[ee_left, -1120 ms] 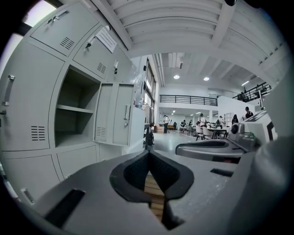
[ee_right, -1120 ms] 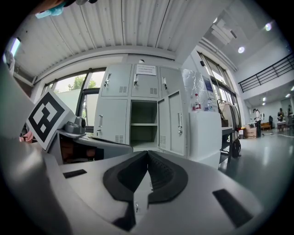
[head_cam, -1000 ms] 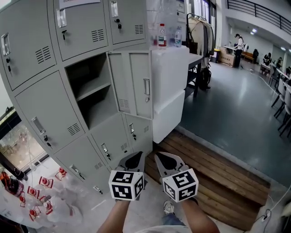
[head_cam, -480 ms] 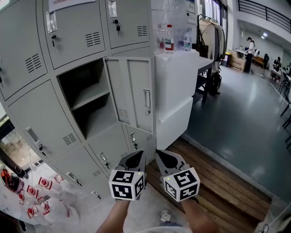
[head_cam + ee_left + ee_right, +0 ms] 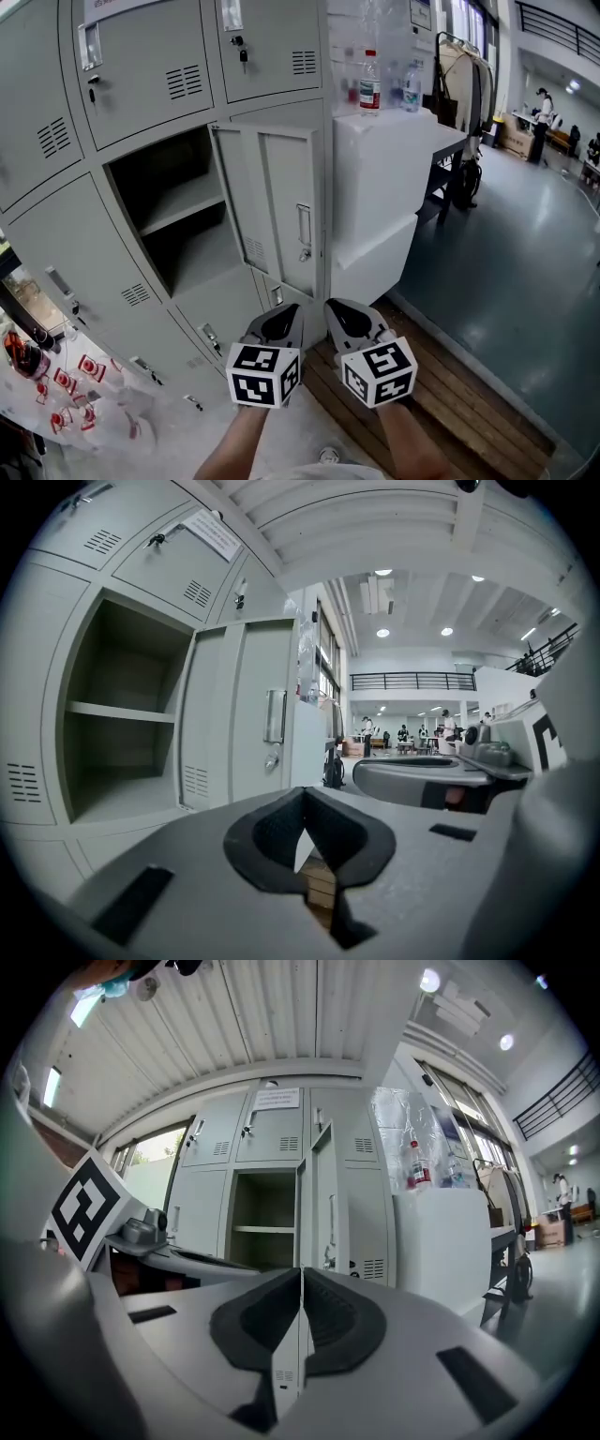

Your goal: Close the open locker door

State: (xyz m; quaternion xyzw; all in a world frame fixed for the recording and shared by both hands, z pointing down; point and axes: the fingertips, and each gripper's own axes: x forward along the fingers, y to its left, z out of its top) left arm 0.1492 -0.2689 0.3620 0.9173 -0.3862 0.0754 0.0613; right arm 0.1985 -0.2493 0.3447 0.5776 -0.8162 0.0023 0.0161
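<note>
Grey locker bank (image 5: 141,75) filled the left and centre of the head view. One compartment (image 5: 164,239) mid-frame stood open, with a shelf (image 5: 183,202) across it and nothing visible inside. Its locker door (image 5: 277,206) was swung out wide, hinged on the right side, inner face toward the camera, handle and latch (image 5: 304,225) near its right edge. The door's free edge sat close to a white cabinet (image 5: 375,187) just right of centre. Whether they touched could not be told. Wooden plank flooring (image 5: 450,394) ran across the lower right, with grey floor (image 5: 525,262) beyond it. Coats on a rack (image 5: 464,75) hung at upper right and a person (image 5: 542,112) stood far back. A clear bag with red-printed items (image 5: 84,412) lay at lower left. A bottle with a red label (image 5: 370,82) stood on top of the white cabinet.

Both grippers were at bottom centre, side by side, below the door and well apart from it. Left gripper (image 5: 281,323) was clenched, tips meeting, nothing between them; in the left gripper view (image 5: 306,803) the door (image 5: 239,714) showed ahead at centre left. Right gripper (image 5: 347,319) was also clenched and empty; in the right gripper view (image 5: 302,1279) the door (image 5: 323,1194) stood edge-on at centre.
</note>
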